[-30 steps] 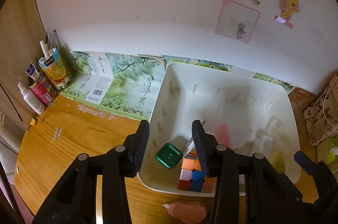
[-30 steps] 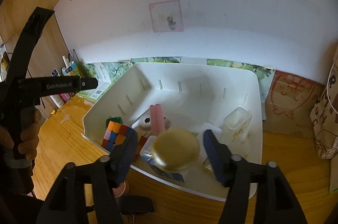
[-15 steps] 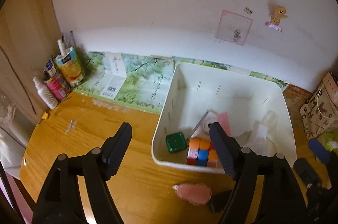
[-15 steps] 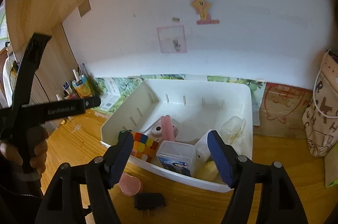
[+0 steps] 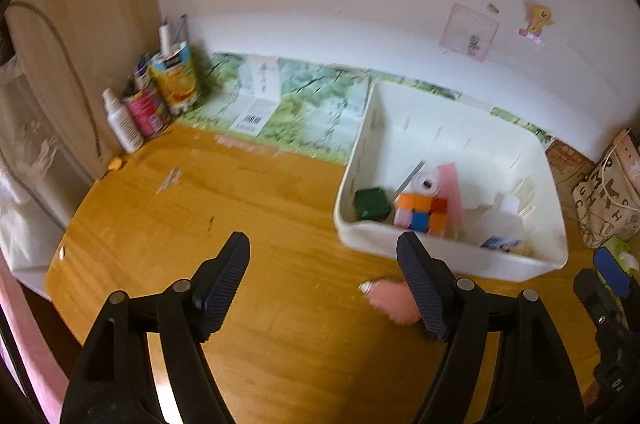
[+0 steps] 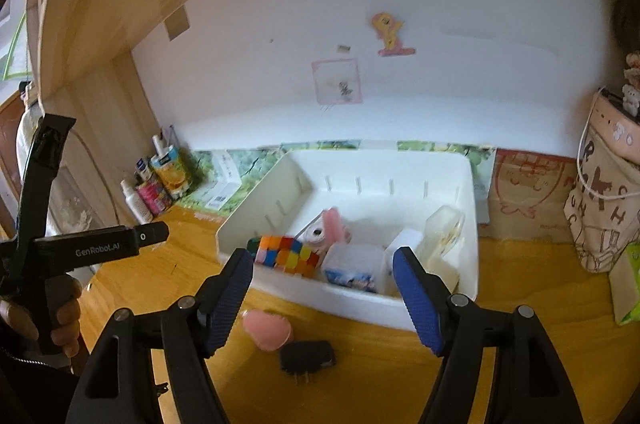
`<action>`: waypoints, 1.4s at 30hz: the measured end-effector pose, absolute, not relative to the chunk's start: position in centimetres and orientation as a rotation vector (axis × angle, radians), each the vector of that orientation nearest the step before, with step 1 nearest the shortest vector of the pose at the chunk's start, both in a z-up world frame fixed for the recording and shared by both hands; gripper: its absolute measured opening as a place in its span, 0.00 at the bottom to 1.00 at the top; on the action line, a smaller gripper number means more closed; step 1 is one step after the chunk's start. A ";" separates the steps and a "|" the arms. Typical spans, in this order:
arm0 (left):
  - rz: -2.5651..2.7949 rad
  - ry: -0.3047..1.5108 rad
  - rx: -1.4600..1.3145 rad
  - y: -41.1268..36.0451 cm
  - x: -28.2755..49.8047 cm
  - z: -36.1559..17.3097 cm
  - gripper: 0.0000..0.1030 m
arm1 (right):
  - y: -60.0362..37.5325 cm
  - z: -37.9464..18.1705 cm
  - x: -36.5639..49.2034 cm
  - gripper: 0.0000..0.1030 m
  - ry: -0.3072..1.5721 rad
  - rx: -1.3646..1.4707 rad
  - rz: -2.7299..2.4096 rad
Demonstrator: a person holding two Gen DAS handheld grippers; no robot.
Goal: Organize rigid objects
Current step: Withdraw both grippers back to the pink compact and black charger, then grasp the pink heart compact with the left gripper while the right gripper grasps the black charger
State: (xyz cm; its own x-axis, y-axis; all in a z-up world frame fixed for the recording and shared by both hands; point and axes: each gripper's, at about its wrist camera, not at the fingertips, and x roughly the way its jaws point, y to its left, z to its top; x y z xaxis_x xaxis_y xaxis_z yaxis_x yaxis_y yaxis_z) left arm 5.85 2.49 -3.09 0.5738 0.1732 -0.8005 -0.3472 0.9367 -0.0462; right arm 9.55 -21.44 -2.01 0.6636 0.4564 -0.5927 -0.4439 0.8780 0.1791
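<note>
A white bin (image 5: 404, 250) (image 6: 352, 298) on the wooden desk holds a colour cube (image 5: 420, 210) (image 6: 286, 254), a green box (image 5: 371, 204), a pink item (image 6: 332, 228) and clear plastic boxes (image 6: 354, 266). A pink object (image 5: 390, 298) (image 6: 267, 330) and a black plug adapter (image 6: 307, 358) lie on the desk in front of the bin. My left gripper (image 5: 322, 288) is open and empty, above the desk left of the bin. My right gripper (image 6: 322, 294) is open and empty, before the bin's front wall.
Bottles and a juice carton (image 5: 174, 82) (image 6: 170, 174) stand in the back left corner. A green printed box (image 5: 280, 112) leans on the wall. A patterned bag (image 5: 608, 200) (image 6: 604, 208) stands at the right. The left handle (image 6: 92, 248) shows in the right wrist view.
Both grippers opened wider and pulled back and up from the bin. The round yellowish item between the right fingers a second ago is no longer there.
</note>
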 end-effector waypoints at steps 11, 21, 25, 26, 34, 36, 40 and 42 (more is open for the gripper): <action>0.365 1.069 -0.302 2.7 1.8 -8.0 0.77 | -19.6 -6.8 4.1 0.71 0.741 -0.095 0.578; 0.399 1.285 -0.508 3.2 0.8 -12.5 0.79 | -19.1 -9.4 1.6 0.71 0.701 -0.210 0.580; 0.403 1.348 -0.593 3.3 0.9 -13.7 0.79 | -18.9 -10.2 1.5 0.71 0.694 -0.246 0.584; 0.403 1.360 -0.609 3.3 0.9 -13.9 0.79 | -18.9 -10.3 1.5 0.71 0.695 -0.250 0.584; 0.365 1.421 -0.830 2.8 2.5 -15.3 0.79 | -19.2 -11.7 3.3 0.71 0.723 -0.244 0.581; 0.370 1.434 -0.861 2.8 3.3 -15.5 0.79 | -19.2 -11.9 3.9 0.71 0.729 -0.247 0.589; 0.382 1.457 -0.872 2.3 4.9 -15.6 0.79 | -19.0 -12.2 5.3 0.71 0.743 -0.244 0.611; 0.391 1.470 -0.873 2.2 5.9 -15.7 0.79 | -18.9 -12.3 5.9 0.71 0.750 -0.243 0.619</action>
